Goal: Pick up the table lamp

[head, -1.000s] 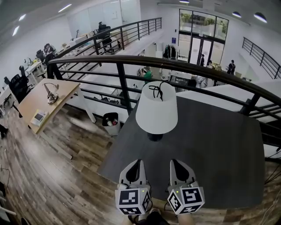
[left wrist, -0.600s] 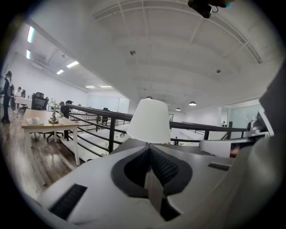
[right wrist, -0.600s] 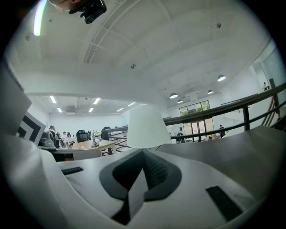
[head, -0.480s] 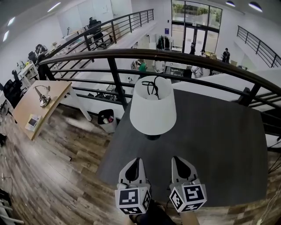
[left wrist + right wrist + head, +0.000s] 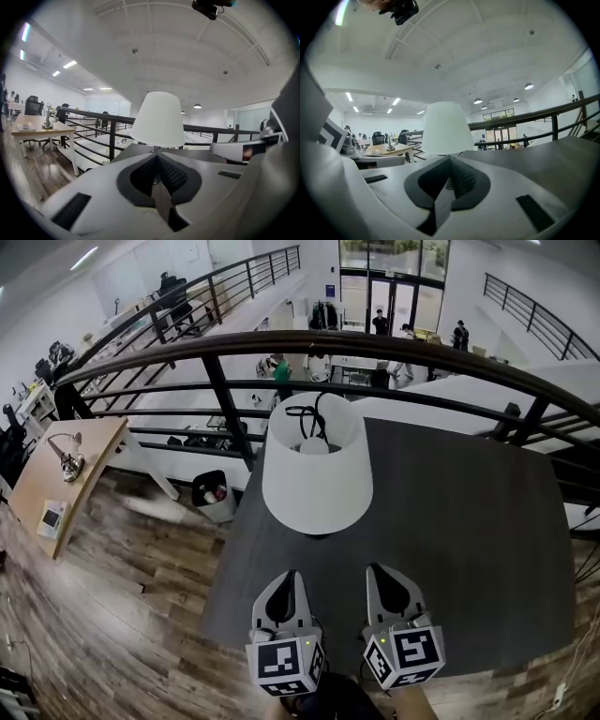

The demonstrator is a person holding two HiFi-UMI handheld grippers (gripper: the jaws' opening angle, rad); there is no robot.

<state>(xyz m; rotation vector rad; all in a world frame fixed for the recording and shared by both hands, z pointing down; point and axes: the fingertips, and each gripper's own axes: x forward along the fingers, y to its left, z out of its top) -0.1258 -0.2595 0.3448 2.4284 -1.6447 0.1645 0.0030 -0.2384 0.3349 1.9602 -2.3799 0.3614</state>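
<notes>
A table lamp with a white conical shade (image 5: 316, 474) stands upright on a dark grey table (image 5: 469, 521), near its far left part. Its shade (image 5: 158, 120) fills the middle of the left gripper view, and the shade (image 5: 446, 128) shows just ahead in the right gripper view too. My left gripper (image 5: 287, 579) and right gripper (image 5: 382, 573) hover side by side over the table's near edge, short of the lamp and apart from it. Both are shut with nothing between their jaws. The lamp's base is mostly hidden under the shade.
A black metal railing (image 5: 375, 348) curves behind the table, with a drop to a lower floor beyond. A wooden desk (image 5: 56, 484) with a small lamp stands on the wood floor to the left, and a bin (image 5: 211, 495) stands by the railing.
Both grippers have moved forward and slightly down toward the lamp. The lamp shade now looks larger and closer in the head view. The jaws stayed shut.
</notes>
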